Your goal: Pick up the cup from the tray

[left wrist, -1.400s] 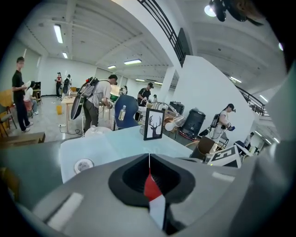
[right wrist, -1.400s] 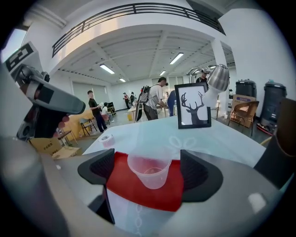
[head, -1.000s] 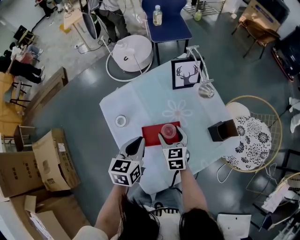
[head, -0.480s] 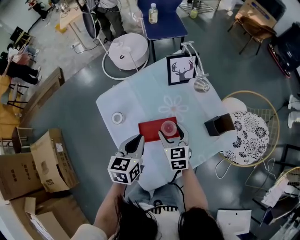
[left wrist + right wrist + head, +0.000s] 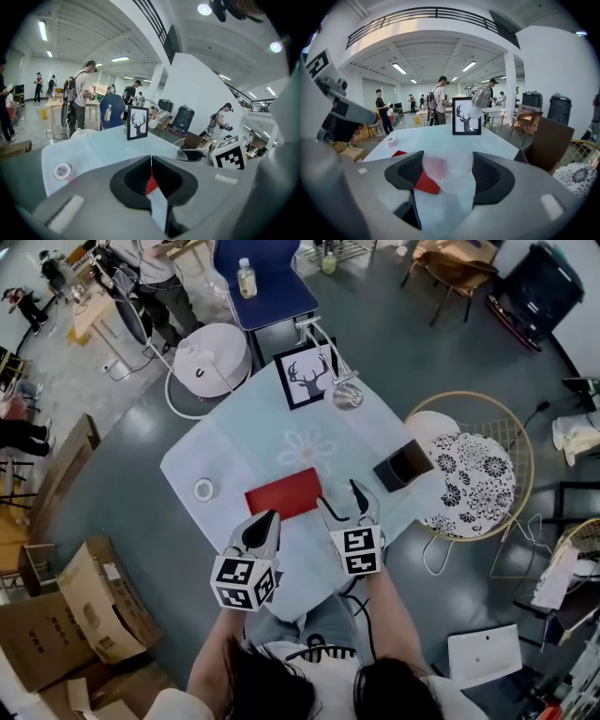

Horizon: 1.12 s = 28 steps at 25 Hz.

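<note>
The red tray point(image 5: 281, 493) lies flat on the pale table point(image 5: 234, 446). My right gripper point(image 5: 343, 503) sits just off the tray's right end, shut on a clear plastic cup. In the right gripper view the cup point(image 5: 446, 164) sits upright between the two dark pads point(image 5: 490, 177), its rim showing, and a corner of the tray point(image 5: 425, 183) shows below and left of it. In the head view the cup is hard to make out. My left gripper point(image 5: 263, 521) hovers at the tray's near edge, shut and holding nothing; its jaws point(image 5: 151, 160) meet in its own view.
A tape roll point(image 5: 203, 489) lies left of the tray. A framed deer picture point(image 5: 305, 378) and a desk lamp point(image 5: 345, 395) stand at the far side. A brown box point(image 5: 403, 465) sits at the right edge, beside a wicker chair point(image 5: 469, 474). Cardboard boxes point(image 5: 89, 601) lie on the floor at left.
The right gripper has carried the cup from over the tray's right end to just beyond it. The head view has shifted. The left gripper stays shut beside the tray.
</note>
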Each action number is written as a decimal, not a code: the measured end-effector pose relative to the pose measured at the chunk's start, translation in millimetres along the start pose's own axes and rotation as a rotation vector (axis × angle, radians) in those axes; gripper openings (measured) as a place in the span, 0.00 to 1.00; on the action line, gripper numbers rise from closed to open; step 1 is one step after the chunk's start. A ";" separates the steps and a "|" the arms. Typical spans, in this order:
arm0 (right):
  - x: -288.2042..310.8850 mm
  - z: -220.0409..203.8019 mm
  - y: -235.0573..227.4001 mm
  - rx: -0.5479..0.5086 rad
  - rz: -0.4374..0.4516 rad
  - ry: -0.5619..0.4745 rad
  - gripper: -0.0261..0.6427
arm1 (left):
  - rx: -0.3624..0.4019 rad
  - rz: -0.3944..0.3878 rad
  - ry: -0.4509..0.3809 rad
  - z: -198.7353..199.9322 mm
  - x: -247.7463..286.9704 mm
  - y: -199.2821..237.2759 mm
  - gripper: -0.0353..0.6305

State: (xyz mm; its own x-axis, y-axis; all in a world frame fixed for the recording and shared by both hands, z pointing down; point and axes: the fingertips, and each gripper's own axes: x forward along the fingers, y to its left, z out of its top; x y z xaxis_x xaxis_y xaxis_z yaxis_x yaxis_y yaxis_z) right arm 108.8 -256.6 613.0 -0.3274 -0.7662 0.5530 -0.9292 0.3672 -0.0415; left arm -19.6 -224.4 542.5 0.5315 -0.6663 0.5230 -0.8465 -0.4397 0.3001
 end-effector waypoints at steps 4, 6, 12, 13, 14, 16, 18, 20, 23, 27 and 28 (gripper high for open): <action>-9.7 -6.9 -20.1 0.020 -0.049 0.008 0.56 | 0.003 -0.027 0.005 0.1 8.8 -9.9 0.05; -10.0 -14.1 -26.7 0.030 -0.066 0.015 0.56 | 0.012 -0.035 0.013 -0.4 12.7 -13.9 0.05; -0.2 -33.3 -29.4 0.041 -0.051 0.046 0.56 | 0.030 -0.038 0.034 -5.1 18.6 -19.2 0.05; 1.7 -35.1 -30.0 0.045 -0.052 0.047 0.56 | 0.029 -0.034 0.034 -5.5 18.6 -18.2 0.05; 3.3 -36.1 -30.5 0.050 -0.054 0.045 0.56 | 0.029 -0.030 0.034 -5.5 18.3 -16.5 0.05; 5.9 -36.9 -31.0 0.067 -0.057 0.036 0.56 | 0.030 -0.018 0.035 -5.5 16.9 -12.3 0.05; 7.7 -38.1 -32.2 0.081 -0.057 0.031 0.57 | 0.029 -0.006 0.036 -5.8 16.1 -8.3 0.05; 9.5 -40.2 -33.0 0.080 -0.060 0.036 0.57 | 0.024 0.008 0.036 -5.9 15.4 -4.3 0.05; 11.8 -43.2 -32.3 0.085 -0.052 0.040 0.57 | 0.012 0.021 0.027 -4.8 14.8 -1.6 0.05; 10.3 -48.0 -32.8 0.098 -0.041 0.042 0.57 | 0.012 0.021 0.024 -5.9 16.0 -5.5 0.05; 9.9 -49.2 -32.7 0.092 -0.042 0.043 0.57 | 0.014 0.021 0.027 -6.7 16.6 -6.2 0.05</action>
State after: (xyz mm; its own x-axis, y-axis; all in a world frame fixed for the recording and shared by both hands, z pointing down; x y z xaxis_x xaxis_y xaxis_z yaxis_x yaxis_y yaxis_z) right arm 144.3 -250.3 660.8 -0.2822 -0.7559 0.5908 -0.9544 0.2838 -0.0927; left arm -5.7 -228.7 554.6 0.5121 -0.6593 0.5505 -0.8571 -0.4342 0.2773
